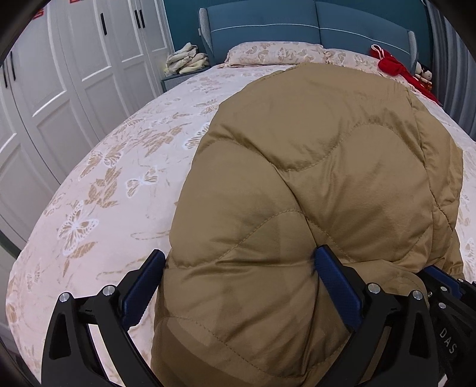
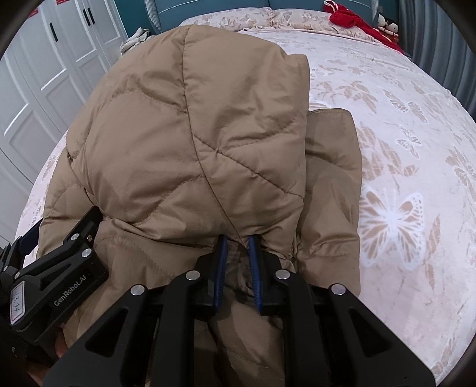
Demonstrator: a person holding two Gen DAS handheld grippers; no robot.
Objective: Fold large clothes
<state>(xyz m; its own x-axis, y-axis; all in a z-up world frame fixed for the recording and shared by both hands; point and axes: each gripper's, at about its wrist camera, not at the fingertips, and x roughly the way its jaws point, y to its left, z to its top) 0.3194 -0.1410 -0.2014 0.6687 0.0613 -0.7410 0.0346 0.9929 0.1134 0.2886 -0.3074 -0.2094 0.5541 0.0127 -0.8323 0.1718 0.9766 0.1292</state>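
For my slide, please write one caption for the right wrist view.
Right gripper pinching a fold of the tan quilted jacket on a butterfly-print bedspread.

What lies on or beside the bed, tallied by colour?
Tan: 1, the quilted padded jacket
Red: 1, the bundled red cloth by the pillows
Cream: 1, the pile of folded cream fabric on the bedside stand
Pink butterfly print: 2, the pillows
Total: 5

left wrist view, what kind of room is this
Most likely a home bedroom: a bed with a butterfly-print cover, a padded blue headboard with a pillow against it, and white panelled wardrobe doors alongside.
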